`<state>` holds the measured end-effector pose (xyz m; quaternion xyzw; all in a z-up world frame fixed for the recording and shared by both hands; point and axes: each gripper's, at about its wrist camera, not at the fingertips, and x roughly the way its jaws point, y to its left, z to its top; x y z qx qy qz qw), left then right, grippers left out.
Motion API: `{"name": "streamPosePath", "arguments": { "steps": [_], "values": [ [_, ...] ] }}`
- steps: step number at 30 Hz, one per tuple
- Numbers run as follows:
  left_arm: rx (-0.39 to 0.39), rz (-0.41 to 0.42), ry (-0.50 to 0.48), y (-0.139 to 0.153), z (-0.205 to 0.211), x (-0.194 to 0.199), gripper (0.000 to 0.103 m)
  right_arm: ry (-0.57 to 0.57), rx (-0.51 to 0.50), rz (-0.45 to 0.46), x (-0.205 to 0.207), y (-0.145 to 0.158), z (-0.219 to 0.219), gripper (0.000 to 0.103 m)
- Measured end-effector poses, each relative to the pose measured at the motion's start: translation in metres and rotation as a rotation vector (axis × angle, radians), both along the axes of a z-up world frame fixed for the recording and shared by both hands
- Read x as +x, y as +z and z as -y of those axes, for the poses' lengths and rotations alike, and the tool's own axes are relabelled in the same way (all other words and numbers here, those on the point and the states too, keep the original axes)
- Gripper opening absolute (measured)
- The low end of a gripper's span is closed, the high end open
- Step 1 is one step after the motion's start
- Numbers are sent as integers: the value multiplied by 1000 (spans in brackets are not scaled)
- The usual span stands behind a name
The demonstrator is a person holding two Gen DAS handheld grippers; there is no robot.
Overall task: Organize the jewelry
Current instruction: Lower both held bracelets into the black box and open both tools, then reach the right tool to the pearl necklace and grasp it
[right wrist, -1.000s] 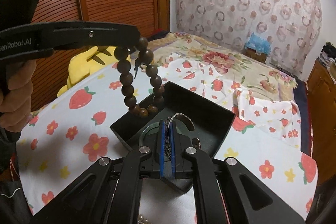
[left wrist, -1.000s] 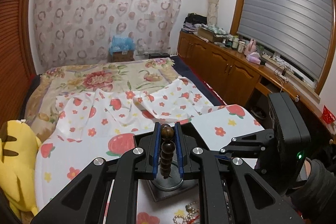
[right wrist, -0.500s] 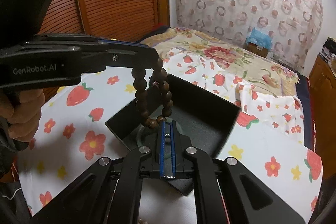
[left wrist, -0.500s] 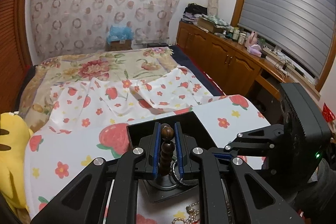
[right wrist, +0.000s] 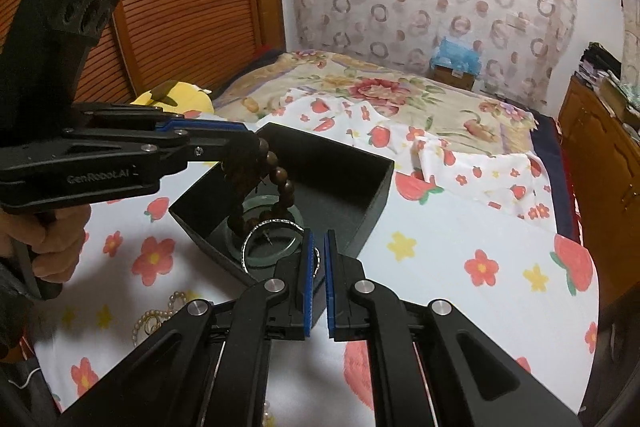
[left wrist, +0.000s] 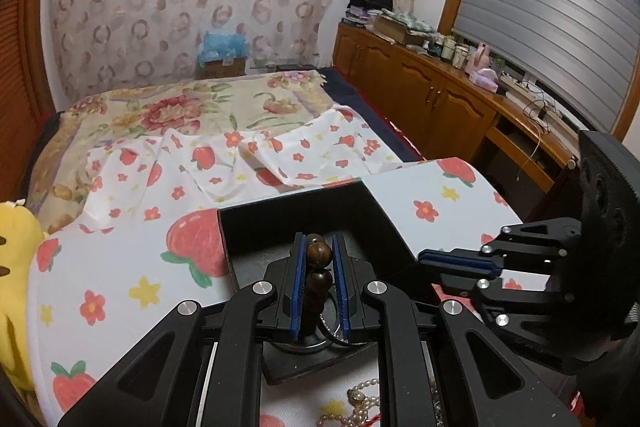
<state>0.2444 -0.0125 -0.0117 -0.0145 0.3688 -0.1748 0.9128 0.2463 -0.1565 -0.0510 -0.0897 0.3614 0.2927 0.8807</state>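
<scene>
Two pieces in hand, one at least lying loose.

- Left gripper (left wrist: 317, 247): narrow, clamped on wooden bead bracelet (left wrist: 319, 254). Loop hanging from the pads, lower beads down inside black box (right wrist: 372, 195), touching or nearly touching its contents. Not yet let go.
- Right gripper (right wrist: 318, 241): pinched almost fully together at the box's near edge. Thin rim of silver bangle (right wrist: 272, 226) running between the pads; probably gripped, though hard to be sure at this angle. Bangle lying low, over a pale green glassy bangle (right wrist: 256, 205) on the box floor.
- Pearl necklace (right wrist: 160, 315): heaped outside the box on the strawberry-print surface (right wrist: 460, 247), near the box's front corner. Untouched.

Judged progress: roughly midway. Green bangle in, apparently settled. Bead bracelet and silver bangle over or in the box, both awaiting release. Pearls yet to be picked up and carried in. More jewellery possibly below the frame edge; cannot tell.

Risk noted: beads dropping onto the bangles, tangling.
</scene>
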Motion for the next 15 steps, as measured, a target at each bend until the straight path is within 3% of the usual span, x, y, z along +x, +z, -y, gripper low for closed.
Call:
{"name": "streamPosePath", "arguments": {
  "steps": [5,15],
  "values": [
    [8,9,12,2,0,-8,26,-14,3,6,-7,2,1,7],
    [34,33,36,6,-3,-41,37,-38,18,40,-34,14,9,14]
  ]
}}
